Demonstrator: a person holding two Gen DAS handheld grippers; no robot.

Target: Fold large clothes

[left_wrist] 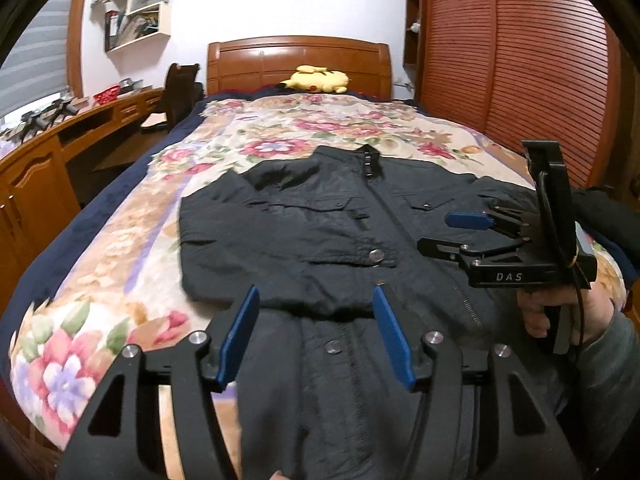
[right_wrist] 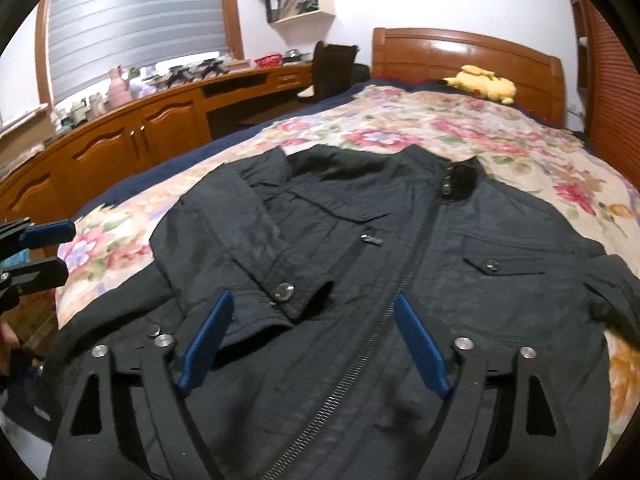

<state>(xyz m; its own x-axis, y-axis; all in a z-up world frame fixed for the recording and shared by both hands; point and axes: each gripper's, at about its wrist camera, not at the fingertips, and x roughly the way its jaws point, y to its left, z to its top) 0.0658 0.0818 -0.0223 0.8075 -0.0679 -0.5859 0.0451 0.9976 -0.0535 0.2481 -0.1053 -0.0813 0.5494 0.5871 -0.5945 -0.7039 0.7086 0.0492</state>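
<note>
A bed covered by a cream floral blanket (left_wrist: 280, 140) fills the room's middle. At its far end stands a glossy reddish wooden headboard (left_wrist: 298, 62), with a yellow plush toy (left_wrist: 318, 79) lying just in front of it. Left of the bed runs a long brown wooden desk (right_wrist: 160, 120) under a grey striped window blind (right_wrist: 132, 20). White wall shelves (left_wrist: 140, 12) hang left of the headboard. A red-brown slatted wardrobe (left_wrist: 512, 60) stands right of the bed.

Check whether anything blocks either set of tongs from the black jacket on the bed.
Nothing visible does. The black zip-up jacket lies bare on the floral quilt, directly below the open left tongs and open right tongs.
</note>
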